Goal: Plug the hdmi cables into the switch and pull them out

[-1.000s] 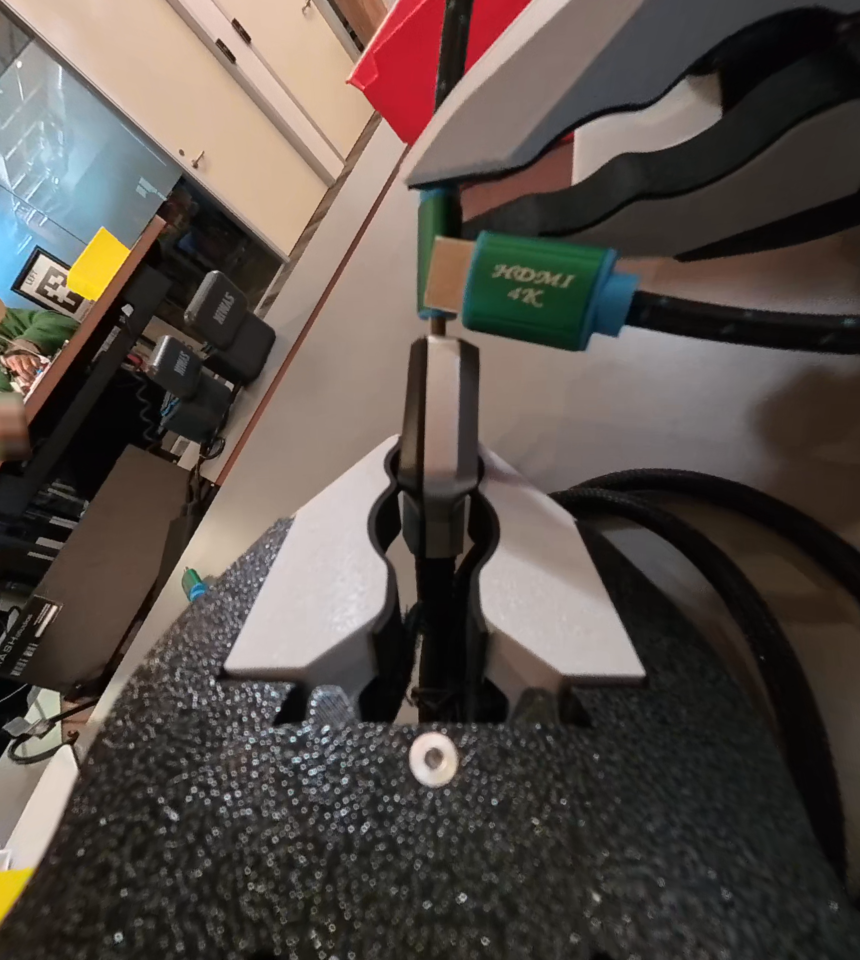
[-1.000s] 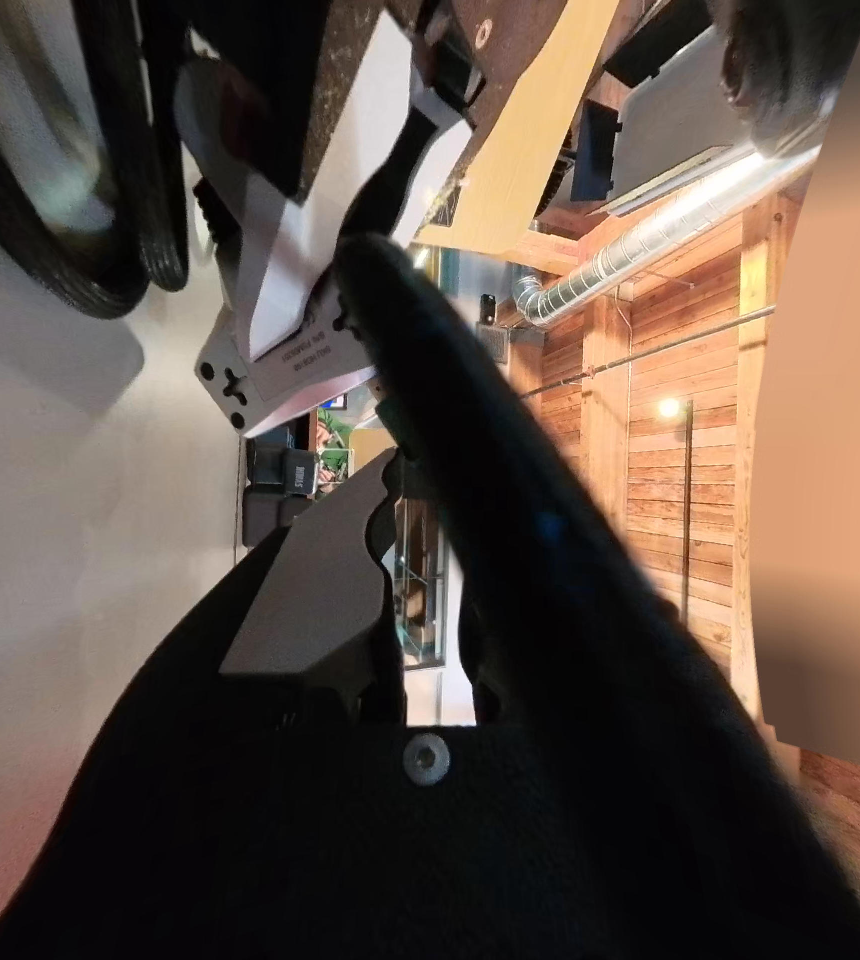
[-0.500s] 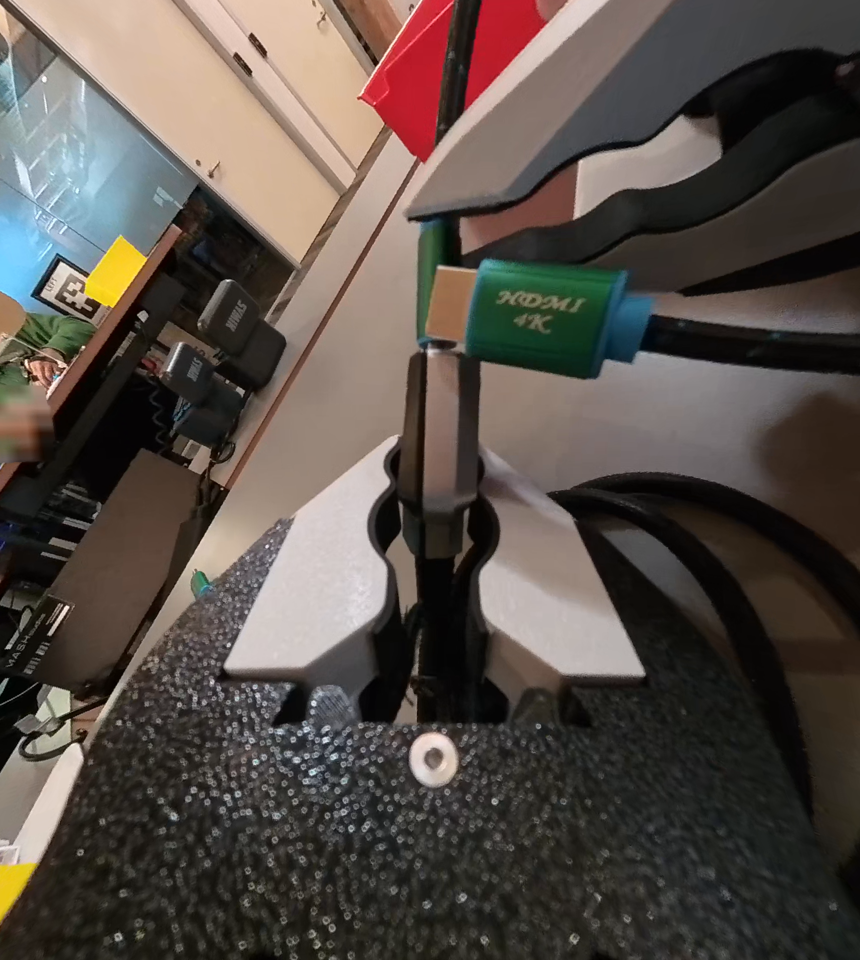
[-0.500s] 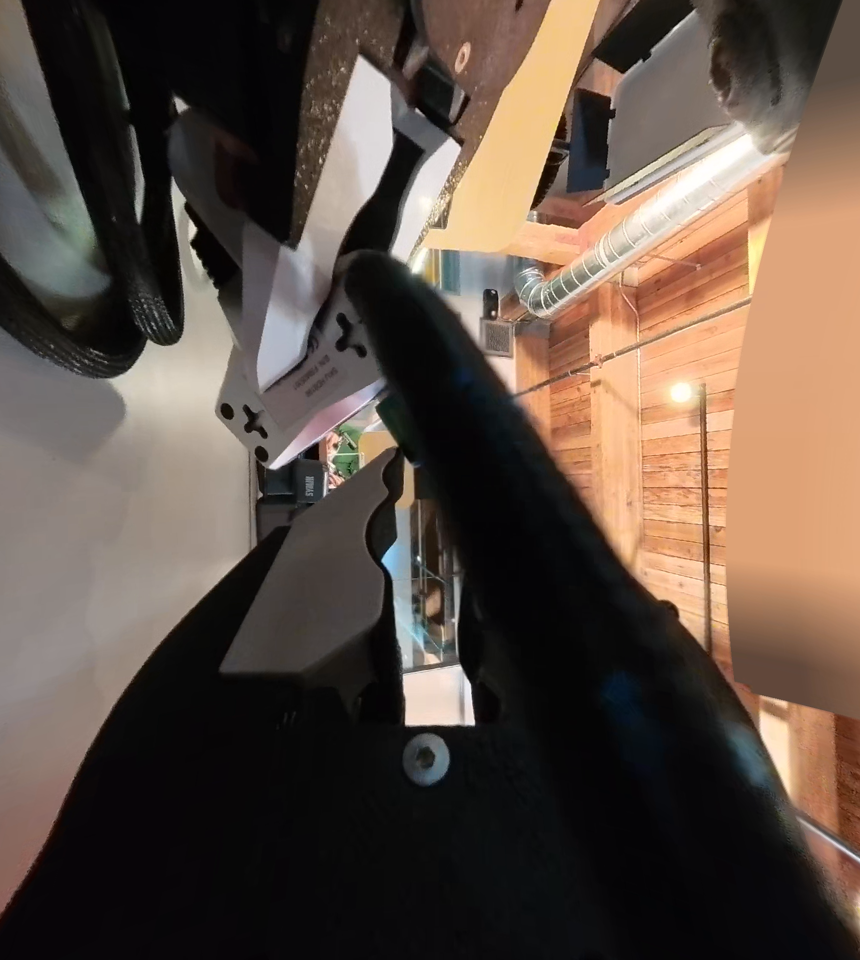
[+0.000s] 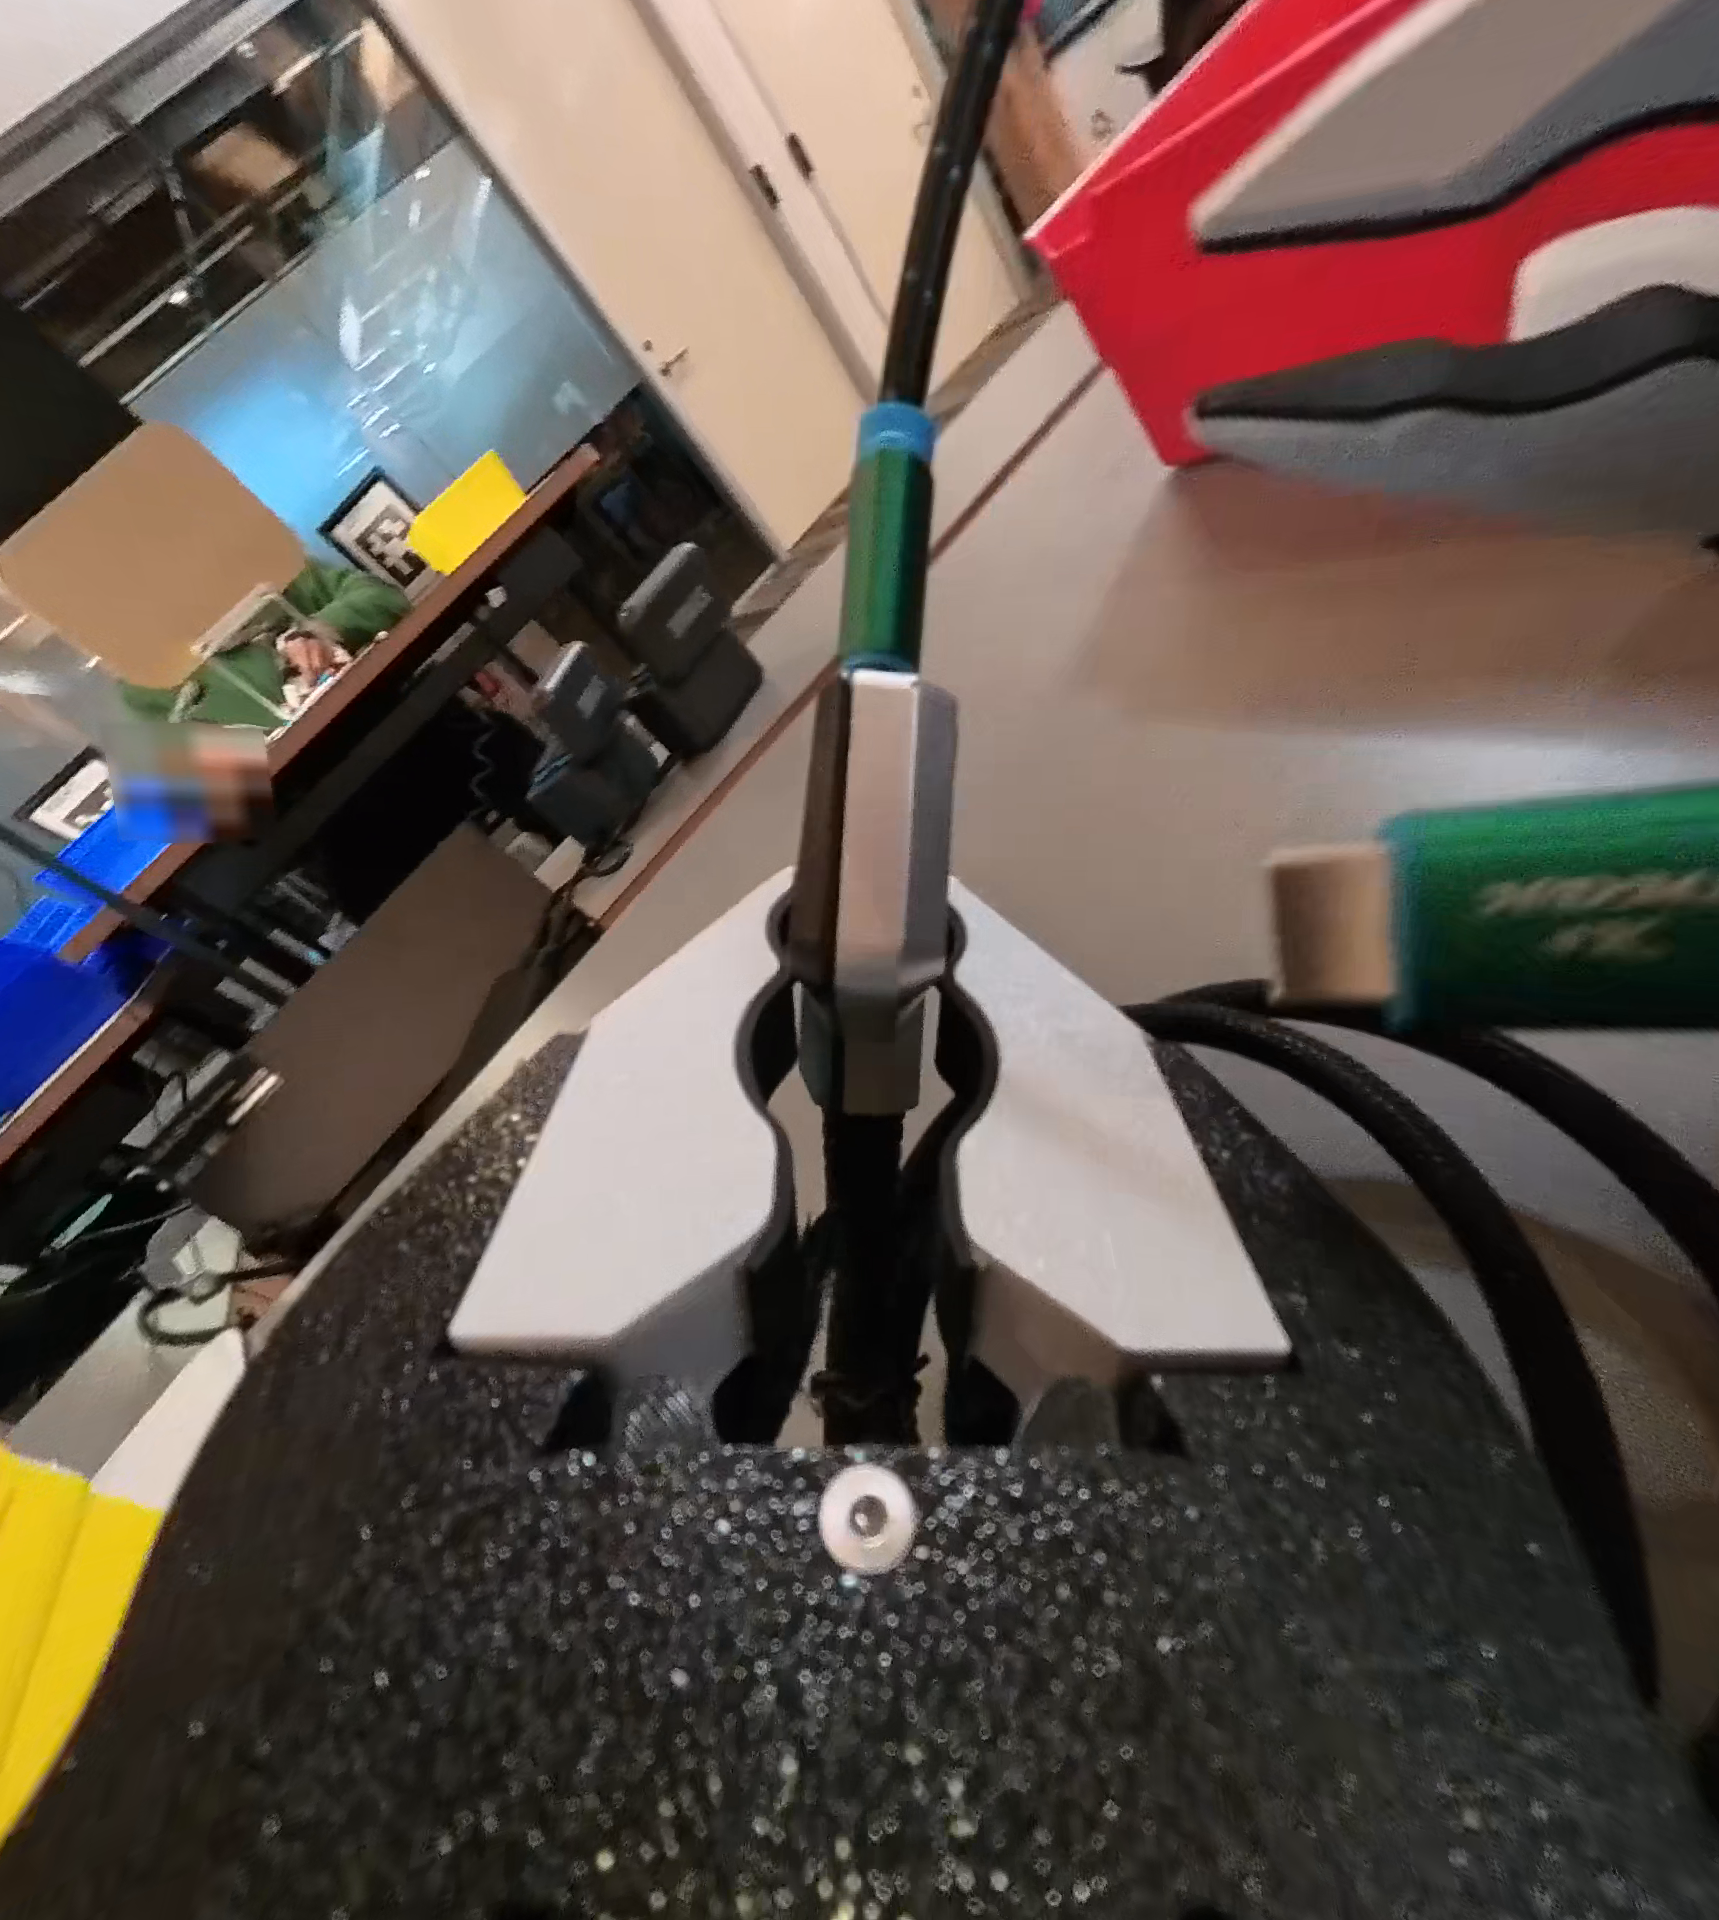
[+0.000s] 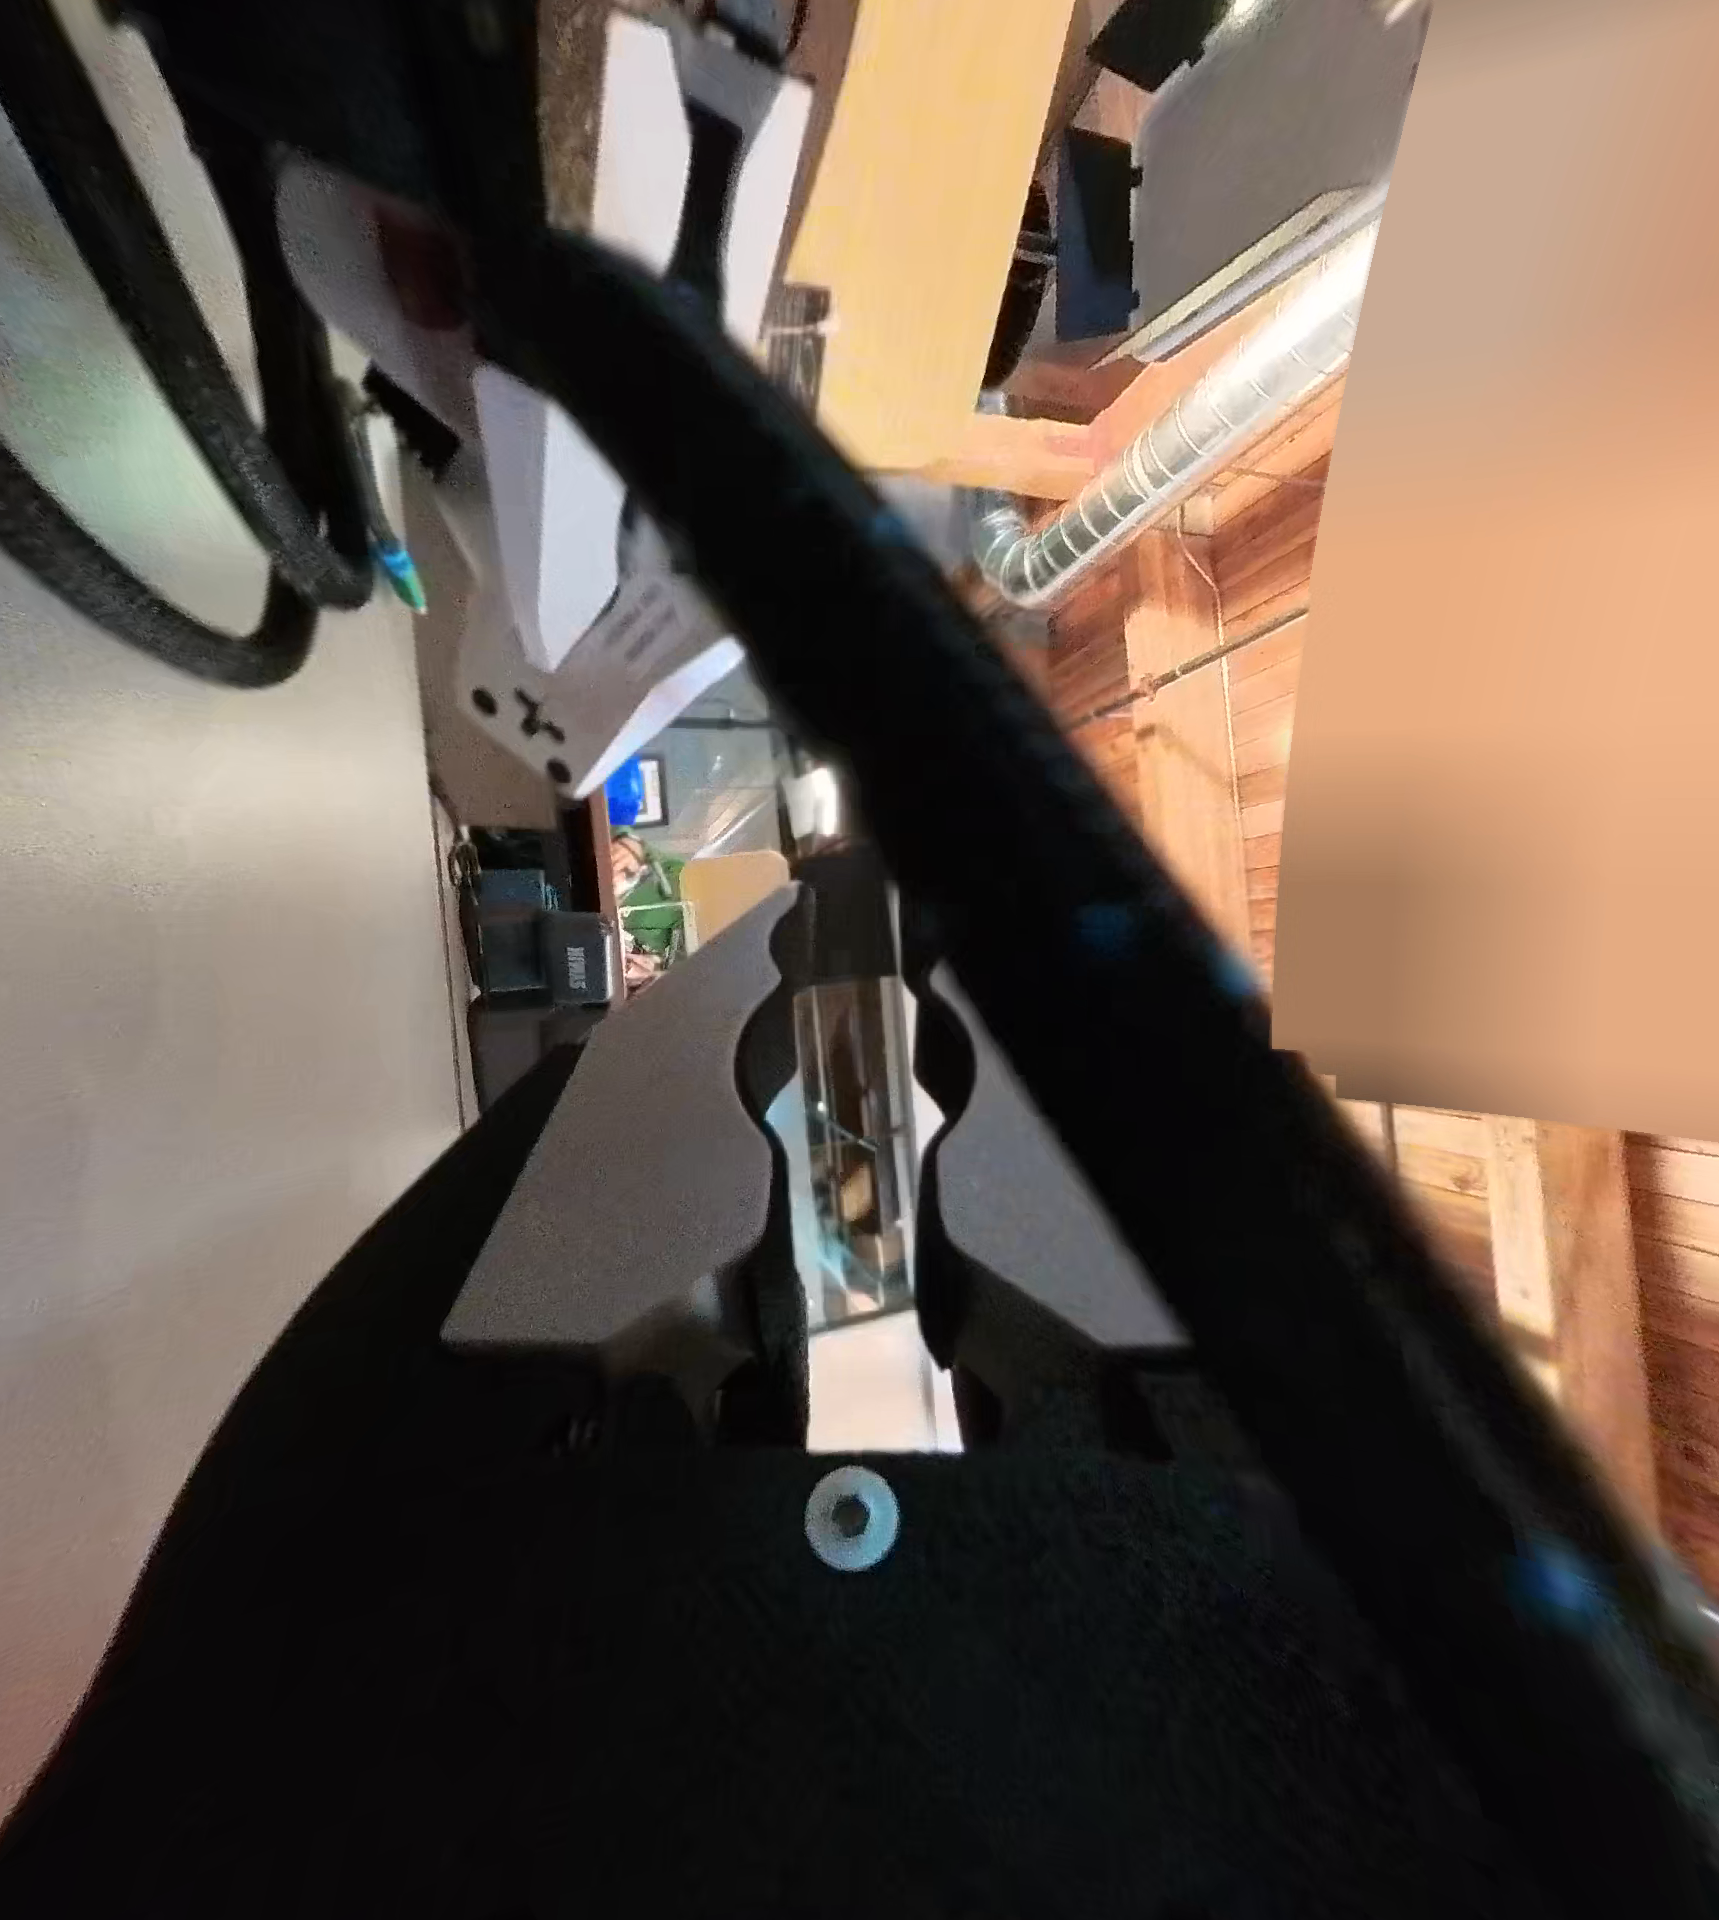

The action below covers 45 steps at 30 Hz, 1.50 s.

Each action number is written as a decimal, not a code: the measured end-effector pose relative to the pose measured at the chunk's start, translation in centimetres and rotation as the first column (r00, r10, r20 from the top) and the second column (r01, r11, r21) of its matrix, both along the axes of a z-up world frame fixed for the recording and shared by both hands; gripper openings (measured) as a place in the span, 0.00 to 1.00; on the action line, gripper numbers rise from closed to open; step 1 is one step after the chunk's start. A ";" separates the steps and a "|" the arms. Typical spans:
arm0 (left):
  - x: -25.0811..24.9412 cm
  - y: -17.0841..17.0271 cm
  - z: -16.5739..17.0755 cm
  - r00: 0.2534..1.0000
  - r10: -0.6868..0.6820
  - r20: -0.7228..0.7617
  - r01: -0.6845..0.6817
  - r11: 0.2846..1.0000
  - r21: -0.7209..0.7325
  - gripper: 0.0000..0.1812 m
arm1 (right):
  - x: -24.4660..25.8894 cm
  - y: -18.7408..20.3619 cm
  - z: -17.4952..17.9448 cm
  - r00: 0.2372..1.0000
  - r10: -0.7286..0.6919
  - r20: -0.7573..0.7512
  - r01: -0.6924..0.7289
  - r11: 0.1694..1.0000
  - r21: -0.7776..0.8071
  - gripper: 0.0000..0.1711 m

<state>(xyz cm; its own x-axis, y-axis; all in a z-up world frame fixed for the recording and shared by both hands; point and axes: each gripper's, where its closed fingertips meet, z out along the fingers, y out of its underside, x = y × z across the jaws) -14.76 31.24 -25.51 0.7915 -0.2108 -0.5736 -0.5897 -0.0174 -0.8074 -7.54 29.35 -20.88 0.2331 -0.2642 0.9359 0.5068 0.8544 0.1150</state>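
The left gripper point(image 5: 870, 997) has its jaws clamped on the slim silver metal switch box point(image 5: 876, 894), edge-on and tilted above the pale grey worktop point(image 5: 1198, 665). One green-shelled HDMI plug with a blue collar point(image 5: 884, 551) sits seated in the switch's far end; a second green plug point(image 5: 1603, 914) hangs free to the right, unplugged. The right gripper point(image 6: 850, 1049) shows its jaws parted, daylight between them, holding nothing, a black braided cable point(image 6: 938, 727) crossing in front. To pull the seated plug well, I'd grip its shell, not the cord, and draw straight out while the left braces the switch.

Black cable point(image 6: 990, 831) crosses the right gripper point(image 6: 850, 997), perhaps blocking it.
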 end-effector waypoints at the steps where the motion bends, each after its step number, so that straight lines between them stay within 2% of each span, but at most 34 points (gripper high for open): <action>1: -0.3 0.0 0.2 1.000 0.008 0.009 -0.008 1.000 0.014 0.10 | 0.1 0.3 -0.1 1.000 -0.007 0.003 0.007 1.000 -0.008 0.08; 11: -1.0 -0.5 2.4 0.998 0.017 0.059 -0.025 0.991 0.133 0.10 | 0.7 3.1 -1.2 0.997 -0.079 0.005 0.078 0.984 -0.160 0.04; 15: -2.5 -0.3 2.4 0.992 0.099 0.076 -0.108 0.986 0.128 0.10 | 1.1 4.1 -1.2 0.995 -0.097 -0.020 0.090 0.969 -0.230 0.05; 20: -4.9 -0.2 2.9 0.958 0.144 0.250 -0.178 0.977 0.120 0.10 | 1.6 4.9 -1.1 0.993 -0.101 -0.062 0.075 0.943 -0.325 0.05; 24: -5.4 -0.6 3.9 0.930 0.092 0.357 -0.159 0.974 0.162 0.10 | 1.6 5.3 -1.3 0.992 -0.107 -0.064 0.077 0.931 -0.356 0.05; 28: -4.5 -0.7 4.1 0.954 0.084 0.289 -0.142 0.973 0.184 0.10 | 1.7 5.7 -1.7 0.991 -0.119 -0.061 0.087 0.917 -0.388 0.04; 32: -1.7 -2.1 4.4 0.986 0.015 0.167 -0.054 0.972 0.227 0.11 | 1.9 6.8 -2.4 0.989 -0.135 -0.069 0.088 0.884 -0.459 0.03; 38: 0.7 -4.6 5.0 0.982 -0.100 0.161 0.055 0.964 0.261 0.11 | 2.2 7.8 -2.9 0.984 -0.162 -0.073 0.103 0.855 -0.509 0.02; 42: 1.3 -7.5 6.3 0.974 -0.186 0.130 0.131 0.928 0.348 0.11 | 2.3 8.5 -3.1 0.979 -0.188 -0.075 0.121 0.840 -0.528 0.02; 45: 0.5 -8.3 7.1 0.972 -0.179 0.154 0.108 0.917 0.383 0.11 | 2.6 8.9 -2.8 0.973 -0.211 -0.095 0.131 0.840 -0.526 0.02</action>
